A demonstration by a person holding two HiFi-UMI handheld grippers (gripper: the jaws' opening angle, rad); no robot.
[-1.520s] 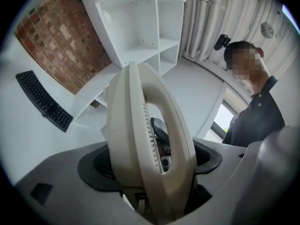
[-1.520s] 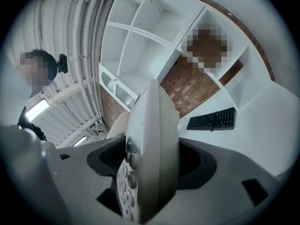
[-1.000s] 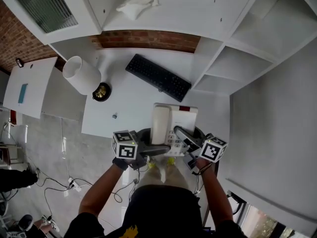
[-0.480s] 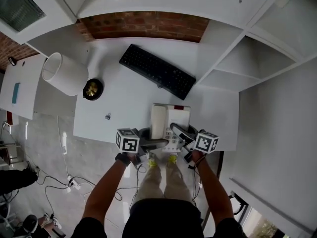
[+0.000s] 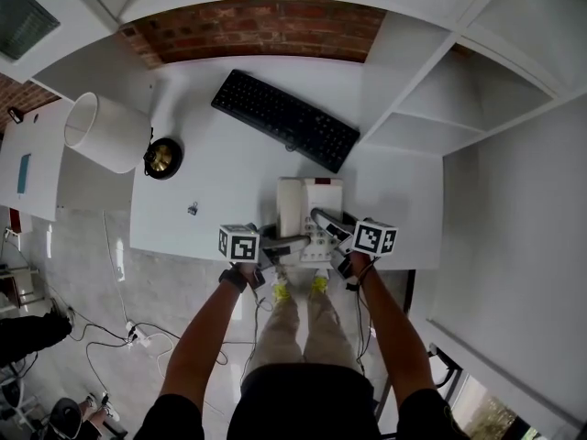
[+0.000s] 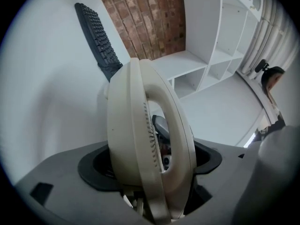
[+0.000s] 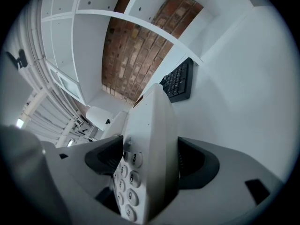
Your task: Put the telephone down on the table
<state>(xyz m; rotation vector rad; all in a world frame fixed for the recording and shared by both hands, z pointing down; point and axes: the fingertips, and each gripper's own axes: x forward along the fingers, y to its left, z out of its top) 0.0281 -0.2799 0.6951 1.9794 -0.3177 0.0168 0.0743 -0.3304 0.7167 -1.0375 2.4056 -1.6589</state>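
Observation:
A cream desk telephone (image 5: 310, 204) with its handset on the left lies flat at the white table's (image 5: 229, 191) front edge, between both grippers. My left gripper (image 5: 295, 239) is shut on the handset side; in the left gripper view the handset (image 6: 140, 139) fills the space between the jaws (image 6: 150, 163). My right gripper (image 5: 323, 218) holds the keypad side. Its jaws are opening, with the keypad edge (image 7: 150, 139) between them (image 7: 150, 161) and the pads still against it. Whether the telephone's base touches the table is hidden.
A black keyboard (image 5: 284, 119) lies slantwise behind the telephone. A white lampshade (image 5: 101, 131), a dark bowl (image 5: 162, 156) and a small clip (image 5: 193, 208) are at the left. White shelving (image 5: 431, 108) borders the table's right side, with a brick wall (image 5: 266, 27) behind.
Both grippers and the telephone have sunk lower and come to the table's front edge. The telephone looks smaller in the head view, and the view has tilted forward.

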